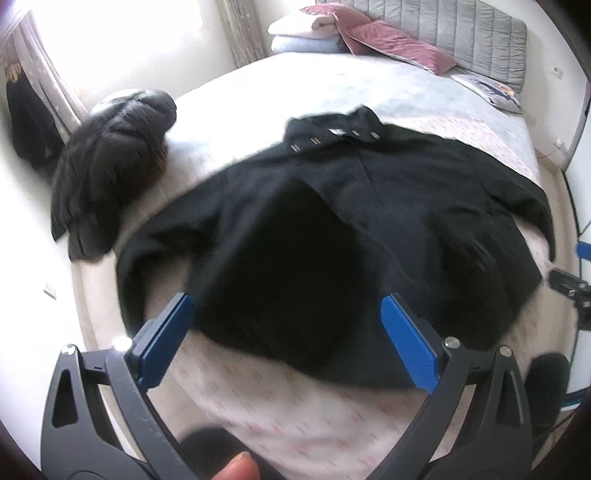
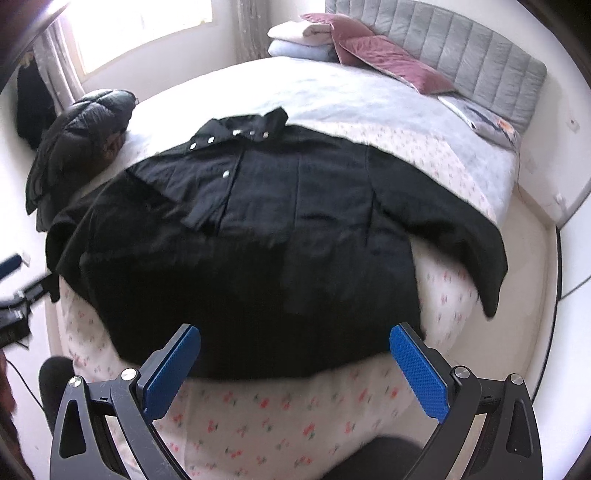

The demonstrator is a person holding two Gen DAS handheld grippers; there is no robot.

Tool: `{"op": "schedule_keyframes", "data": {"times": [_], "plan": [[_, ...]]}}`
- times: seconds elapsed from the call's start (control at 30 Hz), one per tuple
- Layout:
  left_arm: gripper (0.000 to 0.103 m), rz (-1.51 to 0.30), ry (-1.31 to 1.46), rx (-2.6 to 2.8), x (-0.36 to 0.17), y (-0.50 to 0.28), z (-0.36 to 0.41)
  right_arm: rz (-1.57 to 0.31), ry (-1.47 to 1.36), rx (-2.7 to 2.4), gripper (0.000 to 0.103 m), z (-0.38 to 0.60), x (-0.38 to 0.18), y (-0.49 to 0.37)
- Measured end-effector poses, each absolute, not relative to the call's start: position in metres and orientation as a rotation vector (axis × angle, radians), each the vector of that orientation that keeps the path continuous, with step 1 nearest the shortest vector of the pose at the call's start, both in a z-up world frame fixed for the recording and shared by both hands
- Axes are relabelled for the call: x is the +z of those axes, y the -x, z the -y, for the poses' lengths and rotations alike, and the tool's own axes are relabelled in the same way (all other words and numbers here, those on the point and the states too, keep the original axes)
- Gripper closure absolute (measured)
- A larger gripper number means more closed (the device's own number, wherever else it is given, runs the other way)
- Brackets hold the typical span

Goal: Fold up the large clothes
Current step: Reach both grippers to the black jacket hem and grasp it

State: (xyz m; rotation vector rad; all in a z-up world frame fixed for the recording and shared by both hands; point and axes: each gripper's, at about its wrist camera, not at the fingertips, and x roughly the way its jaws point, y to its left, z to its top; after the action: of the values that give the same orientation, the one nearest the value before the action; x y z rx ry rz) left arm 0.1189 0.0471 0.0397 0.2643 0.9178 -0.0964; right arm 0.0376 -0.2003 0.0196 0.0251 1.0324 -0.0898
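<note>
Black coat (image 2: 258, 229) lay spread flat, front up, across bed (image 2: 280, 417) foot end, hem nearest foot edge, likely for folding. Left claw (image 1: 286, 332) and right claw (image 2: 295, 356) hovered above hem, both spread wide, gripping nothing. Second dark jacket (image 2: 81, 125) sat bundled at bed's far left edge.

A: What lies on the bed (image 1: 280, 92)?

B: A black coat (image 1: 332, 229), spread flat on the flowered sheet (image 1: 295, 413), collar toward the headboard (image 1: 461, 33). Silver snaps (image 1: 314, 141) run along the collar.

A: And the left gripper (image 1: 286, 339)?

B: Its jaws stand wide apart above the coat's near hem, blue pads (image 1: 410, 343) bare, nothing between them.

A: Anything else?

B: A dark puffer jacket (image 1: 110, 162) is heaped at the bed's left edge, apart from the coat. Folded blankets (image 1: 303, 35) and a maroon pillow (image 1: 391, 44) sit by the headboard.
</note>
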Motion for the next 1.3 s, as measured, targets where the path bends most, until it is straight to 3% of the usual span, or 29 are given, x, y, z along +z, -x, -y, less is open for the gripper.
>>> {"op": "schedule_keyframes", "data": {"times": [0.4,0.67,0.8,0.93,1.03,1.1,1.23,1.3], "plan": [[0.002,-0.956,-0.345,-0.046,0.031,-0.306,-0.064,-1.049,0.001,-0.003,0.000,0.231,0.027,-0.191],[0.004,-1.030,-0.241,-0.154,-0.017,-0.463,-0.024,-1.003,-0.159,0.068,0.002,0.230,0.011,-0.317],[0.016,-1.007,-0.166,-0.195,-0.053,-0.530,-0.001,-0.939,-0.151,0.098,0.012,0.216,0.003,-0.367],[0.037,-1.059,0.027,-0.291,-0.096,-0.578,0.005,-0.926,-0.122,0.138,0.021,0.206,-0.007,-0.404],[0.060,-1.063,0.054,-0.323,-0.117,-0.590,0.010,-0.949,-0.080,0.141,0.028,0.203,-0.020,-0.437],[0.064,-1.044,0.058,-0.343,-0.128,-0.590,0.012,-0.957,-0.066,0.134,0.032,0.203,-0.030,-0.456],[0.086,-0.986,0.084,-0.384,-0.129,-0.581,0.011,-0.966,-0.080,0.131,0.036,0.202,-0.056,-0.501],[0.093,-0.953,0.101,-0.395,-0.123,-0.574,0.004,-0.980,-0.110,0.130,0.044,0.201,-0.070,-0.519]]}}
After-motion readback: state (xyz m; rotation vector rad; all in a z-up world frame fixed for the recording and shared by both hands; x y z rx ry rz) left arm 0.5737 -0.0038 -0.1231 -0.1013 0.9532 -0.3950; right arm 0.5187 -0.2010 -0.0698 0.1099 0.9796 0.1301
